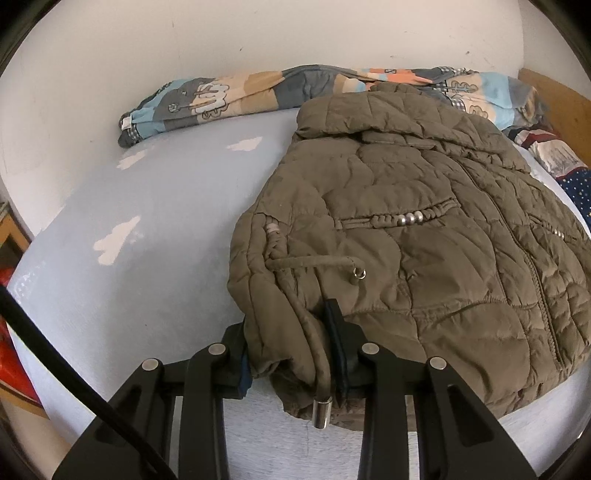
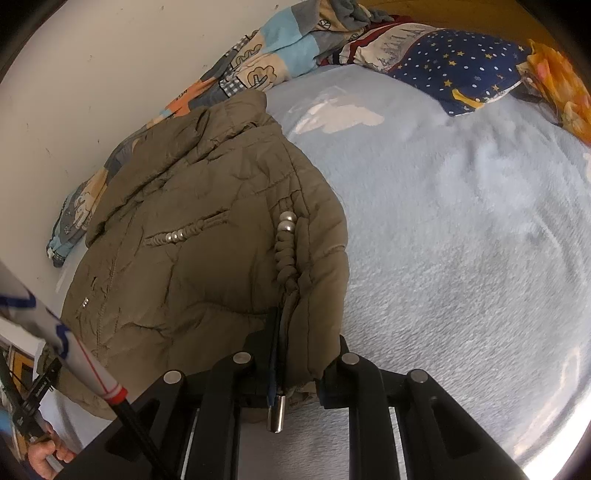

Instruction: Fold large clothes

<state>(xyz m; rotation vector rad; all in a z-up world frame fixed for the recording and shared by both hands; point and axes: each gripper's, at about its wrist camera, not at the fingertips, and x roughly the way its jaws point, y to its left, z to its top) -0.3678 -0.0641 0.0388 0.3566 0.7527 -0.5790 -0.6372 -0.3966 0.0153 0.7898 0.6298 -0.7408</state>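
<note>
An olive-brown quilted jacket (image 1: 424, 229) lies on a light blue bed (image 1: 147, 236), its collar toward the wall. My left gripper (image 1: 288, 343) is shut on the jacket's near left hem, with bunched fabric and a drawcord with a metal tip (image 1: 319, 413) between its fingers (image 1: 336, 332). In the right wrist view the jacket (image 2: 192, 236) fills the left half. My right gripper (image 2: 303, 354) is shut on the jacket's near right hem, where another metal-tipped cord (image 2: 276, 413) hangs down.
A patterned quilt (image 1: 236, 96) is rolled along the white wall (image 1: 258, 33). A star-print pillow (image 2: 454, 70) and orange cloth (image 2: 561, 88) lie at the head of the bed. The blue blanket (image 2: 461, 229) stretches right of the jacket. A person's hand (image 2: 44, 454) shows at lower left.
</note>
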